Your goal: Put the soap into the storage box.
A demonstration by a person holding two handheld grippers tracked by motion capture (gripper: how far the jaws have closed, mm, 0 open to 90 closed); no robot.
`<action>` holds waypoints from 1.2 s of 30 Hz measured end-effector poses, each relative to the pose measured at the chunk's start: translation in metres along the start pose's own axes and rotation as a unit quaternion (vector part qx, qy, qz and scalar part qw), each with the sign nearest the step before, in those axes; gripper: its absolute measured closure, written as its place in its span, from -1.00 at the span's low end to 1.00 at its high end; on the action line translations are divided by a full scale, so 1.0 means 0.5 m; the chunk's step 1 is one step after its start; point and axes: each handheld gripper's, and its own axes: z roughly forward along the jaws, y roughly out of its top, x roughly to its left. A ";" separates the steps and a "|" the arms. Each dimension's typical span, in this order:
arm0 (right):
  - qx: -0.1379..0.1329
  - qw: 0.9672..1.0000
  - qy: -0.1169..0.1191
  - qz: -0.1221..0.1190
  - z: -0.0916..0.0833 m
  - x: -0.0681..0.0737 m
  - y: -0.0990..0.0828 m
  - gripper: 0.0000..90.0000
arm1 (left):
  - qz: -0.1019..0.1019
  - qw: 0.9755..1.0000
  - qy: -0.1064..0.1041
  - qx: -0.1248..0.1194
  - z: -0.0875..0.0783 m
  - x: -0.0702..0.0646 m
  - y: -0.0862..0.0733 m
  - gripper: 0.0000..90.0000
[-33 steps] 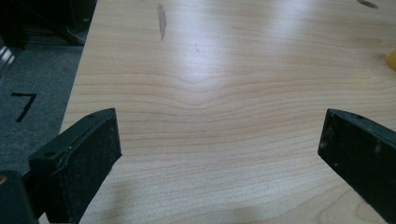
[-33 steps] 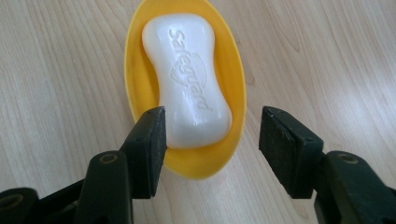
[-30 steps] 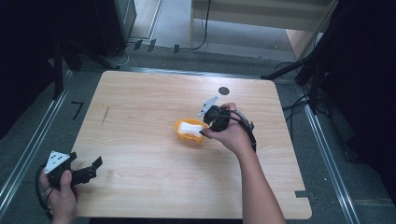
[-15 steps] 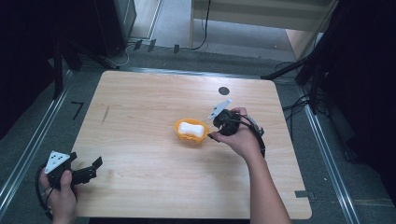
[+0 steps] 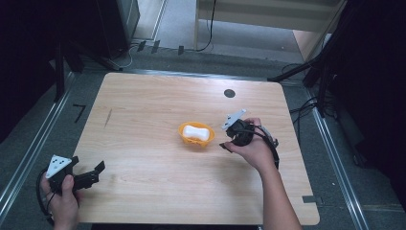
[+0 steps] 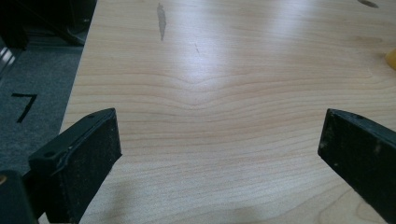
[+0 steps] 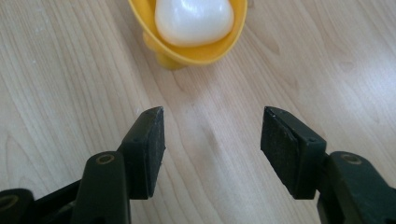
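Observation:
A small orange-yellow dish (image 5: 184,132) stands near the middle of the wooden table (image 5: 143,96), with a white rounded lump (image 5: 197,132) lying in it. My right gripper (image 5: 226,140) is just to the right of the dish, a short gap away, pointing at it. In the right gripper view its jaws stand open (image 7: 212,126) over bare wood, with the dish (image 7: 187,53) and the white lump (image 7: 194,18) ahead of them. My left gripper (image 5: 95,173) rests at the near left corner, wide open (image 6: 219,130), nothing between its jaws.
A black round mark (image 5: 229,93) sits near the table's far edge and a dark streak (image 5: 109,117) at the left. Metal rails run along the floor on both sides. Cables lie on the floor at the right (image 5: 301,108).
The right hand has drawn back to the right, away from the dish, and now sits apart from it. The white lump stays in the dish. The left hand has not moved.

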 end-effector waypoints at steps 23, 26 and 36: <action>0.000 0.996 -0.007 0.090 -0.010 0.046 -0.089 -0.53 | -0.001 1.000 0.000 -0.001 0.000 0.000 0.000 -1.00; 0.007 0.994 -0.008 0.108 -0.011 0.055 -0.098 -0.69 | -0.002 1.000 0.000 -0.001 0.000 0.001 0.000 -1.00; 0.004 0.992 -0.033 0.118 -0.017 0.078 -0.135 -1.00 | 0.000 1.000 0.000 -0.001 -0.001 0.000 0.000 -1.00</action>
